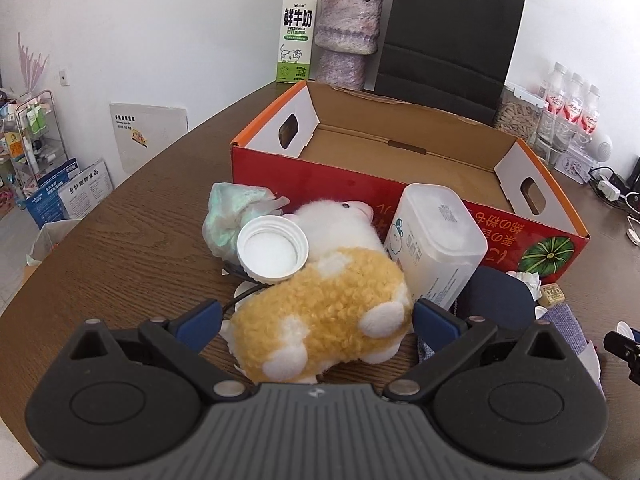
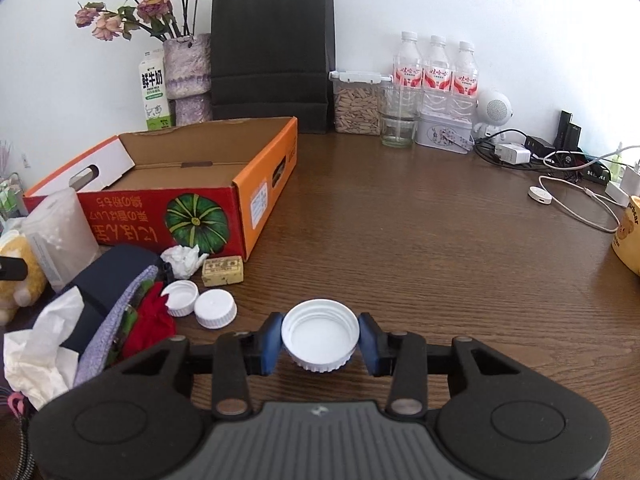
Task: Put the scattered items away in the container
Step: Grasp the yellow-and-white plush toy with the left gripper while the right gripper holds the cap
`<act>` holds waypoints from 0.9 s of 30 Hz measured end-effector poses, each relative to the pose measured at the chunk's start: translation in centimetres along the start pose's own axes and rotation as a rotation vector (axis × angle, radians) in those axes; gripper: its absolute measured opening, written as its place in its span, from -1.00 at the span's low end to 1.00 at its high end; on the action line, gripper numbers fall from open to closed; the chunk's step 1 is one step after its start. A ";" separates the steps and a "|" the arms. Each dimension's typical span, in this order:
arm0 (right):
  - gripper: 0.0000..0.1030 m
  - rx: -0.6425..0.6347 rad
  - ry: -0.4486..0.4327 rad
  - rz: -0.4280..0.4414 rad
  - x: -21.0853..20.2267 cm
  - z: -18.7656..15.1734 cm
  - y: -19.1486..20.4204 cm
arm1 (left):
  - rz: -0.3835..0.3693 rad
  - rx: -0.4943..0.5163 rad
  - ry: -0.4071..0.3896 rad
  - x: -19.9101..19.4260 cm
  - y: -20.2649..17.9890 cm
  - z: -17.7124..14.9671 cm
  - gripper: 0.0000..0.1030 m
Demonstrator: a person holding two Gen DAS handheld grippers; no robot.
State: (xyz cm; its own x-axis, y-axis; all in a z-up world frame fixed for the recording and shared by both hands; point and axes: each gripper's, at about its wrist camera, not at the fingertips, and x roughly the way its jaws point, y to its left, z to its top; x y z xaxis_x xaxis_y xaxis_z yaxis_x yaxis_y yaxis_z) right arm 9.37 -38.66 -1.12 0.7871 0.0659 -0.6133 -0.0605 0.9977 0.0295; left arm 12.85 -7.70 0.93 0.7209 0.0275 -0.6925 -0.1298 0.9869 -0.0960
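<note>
milk carton [image 2: 154, 96] | vase [image 2: 188, 76] | black paper bag [image 2: 272, 56] | water bottles [image 2: 436, 64]

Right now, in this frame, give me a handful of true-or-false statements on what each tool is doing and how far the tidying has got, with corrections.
1. The right tool is shut on a white cap. True.
2. The cardboard box already holds several items. False: the part of its inside in view is bare.
3. The plush toy lies between the fingers of the left tool. True.
4. The left tool is clamped tight on the plush toy. False: its fingers stand wide apart, on either side of the toy.
5. Two more white caps lie on the table left of the right tool. True.
6. The white canister is inside the box. False: it stands outside, by the red front wall.
</note>
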 end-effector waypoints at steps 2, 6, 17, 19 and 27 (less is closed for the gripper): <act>-0.24 -0.001 -0.011 0.022 -0.2 0.2 0.3 | 0.009 -0.020 0.010 0.3 0.0 0.1 1.00; -0.24 -0.007 -0.023 0.051 -0.4 0.4 1.1 | 0.006 -0.036 0.036 0.9 0.1 0.1 1.00; -0.24 -0.014 -0.036 0.068 -1.3 0.3 2.3 | -0.031 -0.092 0.022 1.5 0.9 -0.3 0.94; -0.24 -0.017 -0.037 0.065 -1.6 0.2 2.5 | -0.047 -0.089 0.010 1.2 1.2 -0.3 0.88; -0.24 -0.029 -0.054 0.057 -2.9 0.2 3.7 | -0.075 -0.057 -0.030 -0.2 2.1 -1.0 0.81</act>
State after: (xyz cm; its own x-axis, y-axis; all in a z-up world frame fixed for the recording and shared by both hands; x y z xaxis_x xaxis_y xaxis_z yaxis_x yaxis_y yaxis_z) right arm 6.98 -35.16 0.99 0.8139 0.1236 -0.5677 -0.1231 0.9916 0.0394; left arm 11.74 -5.85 0.12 0.7501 -0.0405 -0.6601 -0.1129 0.9756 -0.1882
